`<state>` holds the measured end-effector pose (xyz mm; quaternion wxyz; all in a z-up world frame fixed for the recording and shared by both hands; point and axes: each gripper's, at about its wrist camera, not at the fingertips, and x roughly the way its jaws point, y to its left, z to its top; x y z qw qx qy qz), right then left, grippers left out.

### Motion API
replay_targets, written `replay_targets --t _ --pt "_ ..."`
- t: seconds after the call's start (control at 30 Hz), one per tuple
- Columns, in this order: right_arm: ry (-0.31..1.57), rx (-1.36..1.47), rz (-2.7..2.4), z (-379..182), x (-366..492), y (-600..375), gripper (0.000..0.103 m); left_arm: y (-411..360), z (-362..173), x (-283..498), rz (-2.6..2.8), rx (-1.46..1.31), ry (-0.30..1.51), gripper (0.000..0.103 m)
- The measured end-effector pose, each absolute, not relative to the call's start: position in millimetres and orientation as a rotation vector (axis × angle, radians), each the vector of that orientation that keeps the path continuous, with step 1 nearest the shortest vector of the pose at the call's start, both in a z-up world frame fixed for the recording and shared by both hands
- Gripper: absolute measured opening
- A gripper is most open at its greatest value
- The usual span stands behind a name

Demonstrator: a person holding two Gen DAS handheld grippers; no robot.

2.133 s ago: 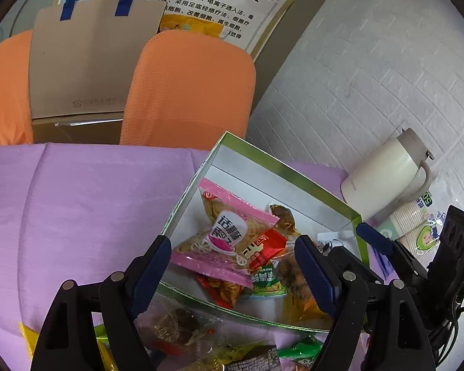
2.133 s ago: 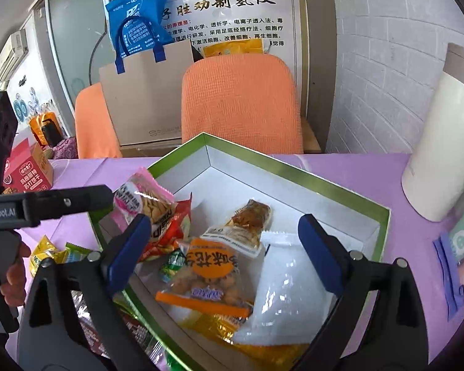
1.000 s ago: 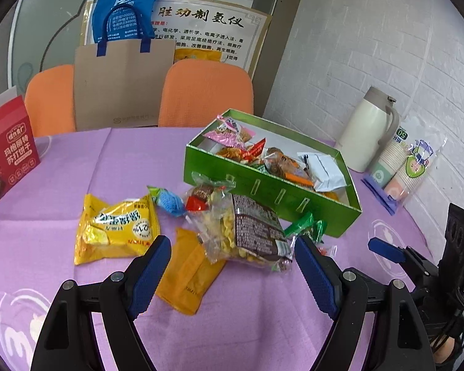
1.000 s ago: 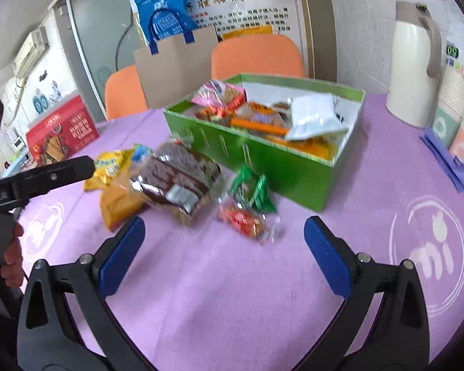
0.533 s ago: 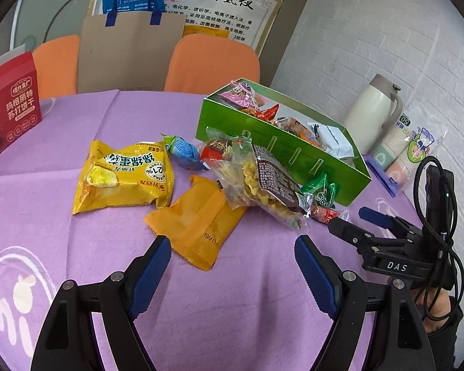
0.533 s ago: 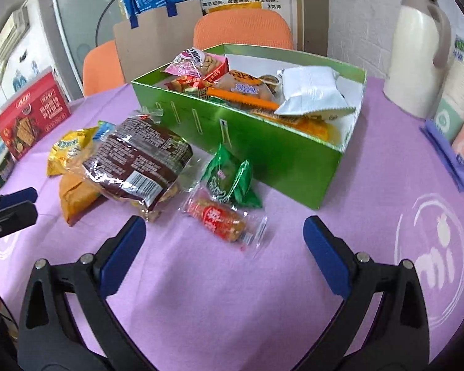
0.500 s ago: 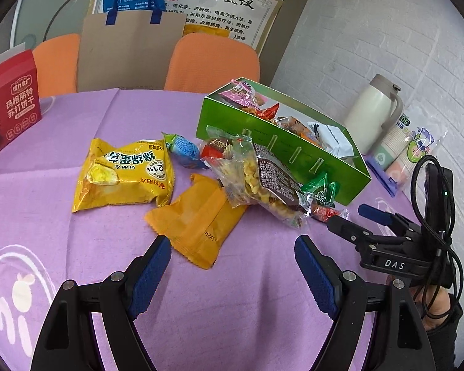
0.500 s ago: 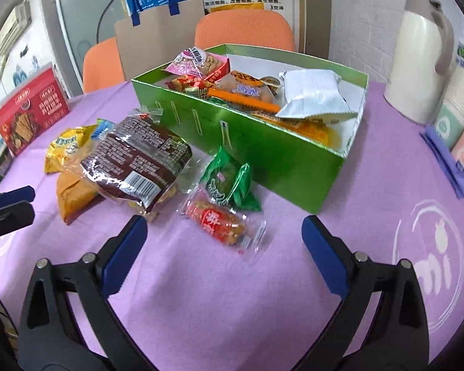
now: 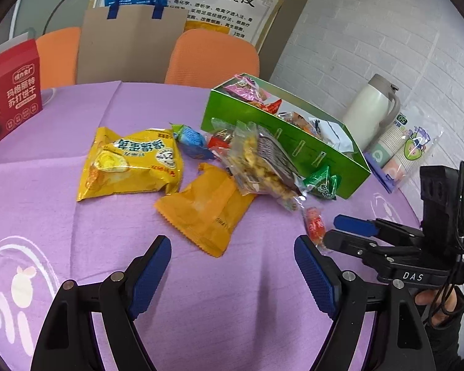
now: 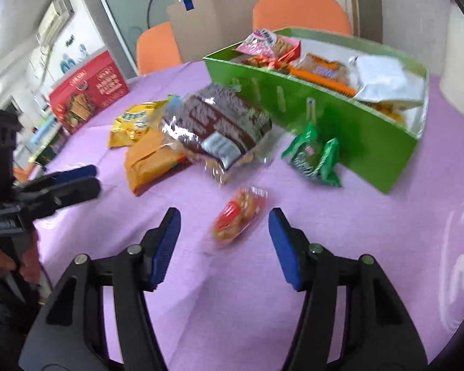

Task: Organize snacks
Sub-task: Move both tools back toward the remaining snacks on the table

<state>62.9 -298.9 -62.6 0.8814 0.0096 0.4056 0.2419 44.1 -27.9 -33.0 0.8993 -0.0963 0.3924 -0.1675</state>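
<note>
A small red snack packet [image 10: 236, 213] lies on the purple tablecloth [image 10: 355, 247], just ahead of my right gripper [image 10: 224, 244]. Its jaws are closing, the packet lines up with the gap, and the pads do not touch it. The left wrist view shows the same red packet [image 9: 314, 222] beside the right gripper [image 9: 334, 232]. My left gripper [image 9: 232, 262] stands open over bare cloth, short of an orange packet [image 9: 207, 207]. A green box [image 10: 324, 114] holding several snacks sits behind. A green packet [image 10: 314, 157] and a clear bag with a brown label [image 10: 219, 126] lie in front of it.
A yellow bag [image 9: 130, 160] and a blue candy [image 9: 190, 137] lie left of the box. A red carton [image 9: 9, 92] stands at the far left. A cream thermos [image 9: 371, 111] and a sleeve of paper cups [image 9: 408, 148] stand at the right. Orange chairs [image 9: 213, 58] line the far side.
My right gripper's jaws have come much closer together, and it has swung so the red packet sits centred ahead of them. The left gripper has sunk a little towards the cloth.
</note>
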Motion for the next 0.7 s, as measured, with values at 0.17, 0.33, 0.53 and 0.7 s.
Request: replay_targets --t 0.17,0.33,0.53,0.7 --pt "0.854 0.007 0.471 -68 70 -296 0.06 -4 -29 45 -0.307 -0.224 0.787 0.083" --pt "0.882 0.018 0.478 -75 69 -297 0.06 -2 -24 55 -0.352 -0.202 0.771 0.083" --pt "0.881 0.048 0.491 -77 57 -295 0.06 -31 -28 85 -0.442 -0.101 0.813 0.083" --pt "0.878 0.065 0.481 -79 56 -293 0.06 -49 -39 104 -0.446 -0.023 0.859 0.083"
